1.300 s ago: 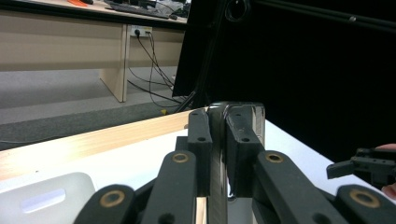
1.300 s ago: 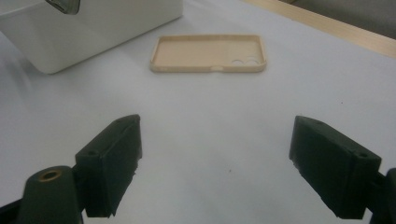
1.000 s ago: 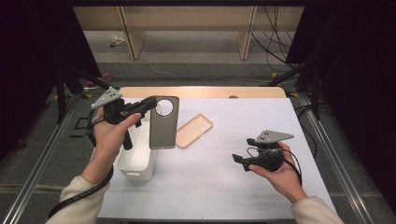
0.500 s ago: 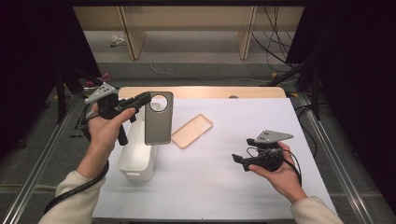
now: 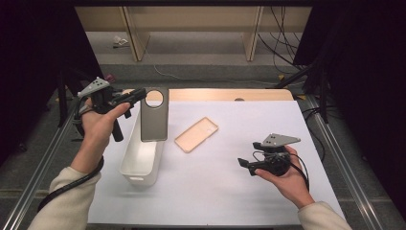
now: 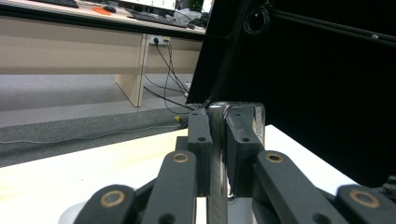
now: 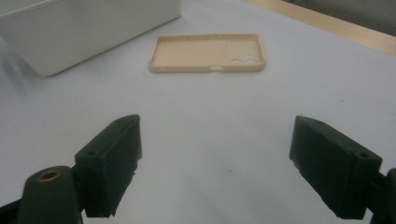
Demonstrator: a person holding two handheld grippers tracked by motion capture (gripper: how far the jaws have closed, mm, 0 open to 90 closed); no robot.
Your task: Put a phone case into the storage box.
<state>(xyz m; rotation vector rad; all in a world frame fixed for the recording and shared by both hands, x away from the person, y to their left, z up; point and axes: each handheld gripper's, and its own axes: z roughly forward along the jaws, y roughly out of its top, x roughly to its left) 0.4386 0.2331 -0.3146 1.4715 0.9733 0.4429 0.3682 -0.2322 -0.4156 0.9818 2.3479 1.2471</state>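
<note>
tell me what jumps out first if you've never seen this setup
The dark grey phone case with a round camera hole stands out, hanging upright above the white rectangular plastic bin, pinched at its top edge by the left gripper. Beside the bin, a beige phone case lies open side up on the white table cover. The right gripper hovers open near the front right.

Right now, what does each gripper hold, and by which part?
The left gripper holds the grey phone case by its top edge, beside the round camera hole. The right gripper holds nothing.
</note>
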